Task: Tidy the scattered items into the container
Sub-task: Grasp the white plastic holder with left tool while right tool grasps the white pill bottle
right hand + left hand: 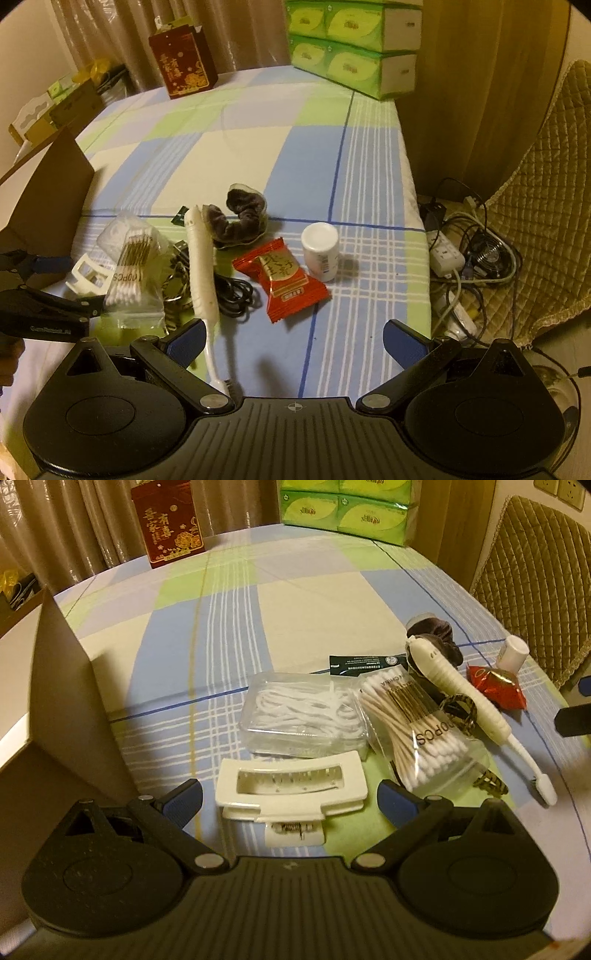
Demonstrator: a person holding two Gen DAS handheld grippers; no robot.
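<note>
- Brown cardboard, the container [55, 686] stands at the far left of the left wrist view, its open top facing up, just beside the left gripper [290, 794] and well apart from the right one.
- The left gripper has its jaws spread wide with nothing between the pads; the white hair clip [291, 794] lies on the cloth straight ahead of it, framed by the two fingers, long axis running crosswise from one finger toward the other. Whether the pads already touch the clip ends I cannot tell from this angle; they look just short of it.
- Behind the clip sits the clear floss box [304, 716], and to its right the cotton swab bag [413, 734].
- Further right the white toothbrush [201, 266] lies with its long axis pointing roughly toward the right gripper [293, 341], head nearest it, close by that gripper's left finger.
- The red sachet [282, 278] and white bottle [320, 253] lie ahead of the right gripper, whose jaws are also wide apart and empty.
- Judged from this, the left hand is nearer the clip and the container, so closing across the clip's length looks the natural move.
</note>
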